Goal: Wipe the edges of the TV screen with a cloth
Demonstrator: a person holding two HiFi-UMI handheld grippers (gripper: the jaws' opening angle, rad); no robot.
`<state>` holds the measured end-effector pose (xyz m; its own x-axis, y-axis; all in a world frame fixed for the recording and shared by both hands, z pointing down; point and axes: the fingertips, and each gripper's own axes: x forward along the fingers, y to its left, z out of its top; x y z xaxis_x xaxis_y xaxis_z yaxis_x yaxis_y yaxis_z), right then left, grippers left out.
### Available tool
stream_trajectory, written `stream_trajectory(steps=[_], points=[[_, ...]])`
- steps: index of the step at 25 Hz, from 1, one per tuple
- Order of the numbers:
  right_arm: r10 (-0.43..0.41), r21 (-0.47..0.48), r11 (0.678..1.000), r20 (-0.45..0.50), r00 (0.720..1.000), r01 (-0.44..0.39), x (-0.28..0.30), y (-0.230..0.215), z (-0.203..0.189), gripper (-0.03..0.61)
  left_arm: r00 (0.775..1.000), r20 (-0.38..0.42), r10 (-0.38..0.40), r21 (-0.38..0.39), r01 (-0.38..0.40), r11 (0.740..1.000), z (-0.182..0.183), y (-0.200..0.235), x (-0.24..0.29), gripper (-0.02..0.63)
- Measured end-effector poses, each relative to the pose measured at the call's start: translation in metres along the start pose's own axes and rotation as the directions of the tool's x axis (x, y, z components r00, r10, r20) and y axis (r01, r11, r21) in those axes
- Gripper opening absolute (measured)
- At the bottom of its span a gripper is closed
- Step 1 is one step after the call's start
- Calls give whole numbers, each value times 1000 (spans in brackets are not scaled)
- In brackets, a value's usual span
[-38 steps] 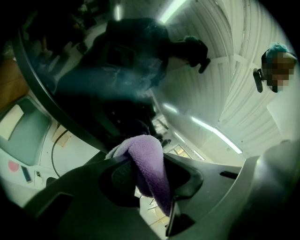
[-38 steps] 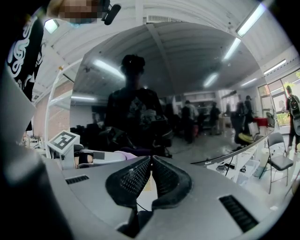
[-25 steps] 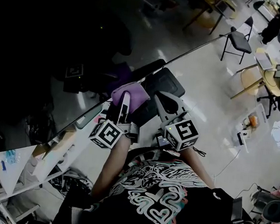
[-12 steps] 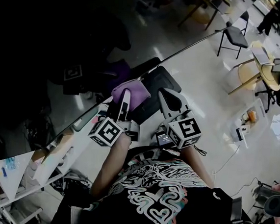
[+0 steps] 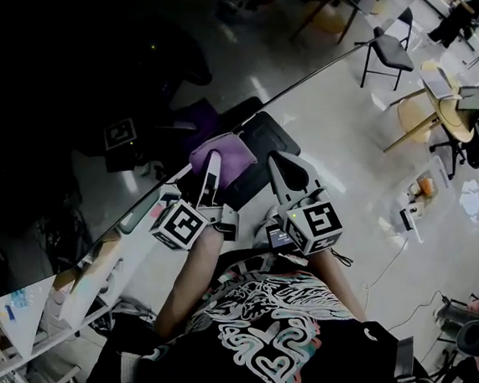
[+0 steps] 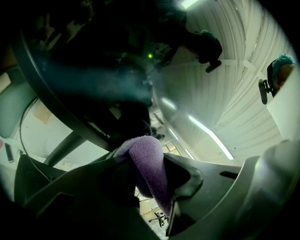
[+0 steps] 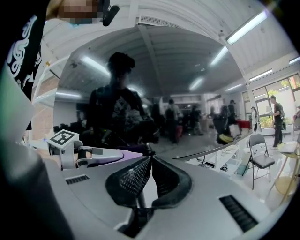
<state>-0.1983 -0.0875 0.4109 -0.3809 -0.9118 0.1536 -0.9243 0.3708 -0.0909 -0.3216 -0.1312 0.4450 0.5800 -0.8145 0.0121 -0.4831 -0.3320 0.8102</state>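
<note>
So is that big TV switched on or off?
Off, it seems: the TV screen is black, showing only reflections of ceiling lights and the left gripper with its purple cloth.

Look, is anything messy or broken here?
Nothing stands out. The left gripper pinches the purple cloth by the TV screen edge; the right gripper is shut and empty.
</note>
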Motion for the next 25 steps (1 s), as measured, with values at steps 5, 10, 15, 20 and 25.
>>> stream_trajectory(steps=[5, 10, 15, 20, 25], points=[[-27, 0, 1000, -4, 1000, 27, -2, -18, -1, 33, 1000, -19, -14, -7, 14, 1000, -8, -5, 15, 138], [-37, 7, 999, -5, 999, 38, 0, -21, -2, 32, 998, -13, -59, -74, 58, 996, -13, -8, 23, 138], [-51, 12, 999, -6, 999, 51, 1, -24, -4, 33, 997, -18, -72, -113, 69, 991, -15, -10, 30, 138], [-72, 15, 997, -7, 997, 72, 0, -30, -5, 32, 996, -31, -82, -122, 77, 990, -19, -9, 36, 138], [-82, 12, 997, -14, 997, 82, 1, -39, -4, 33, 995, -41, -94, -127, 88, 988, -23, -14, 49, 138]])
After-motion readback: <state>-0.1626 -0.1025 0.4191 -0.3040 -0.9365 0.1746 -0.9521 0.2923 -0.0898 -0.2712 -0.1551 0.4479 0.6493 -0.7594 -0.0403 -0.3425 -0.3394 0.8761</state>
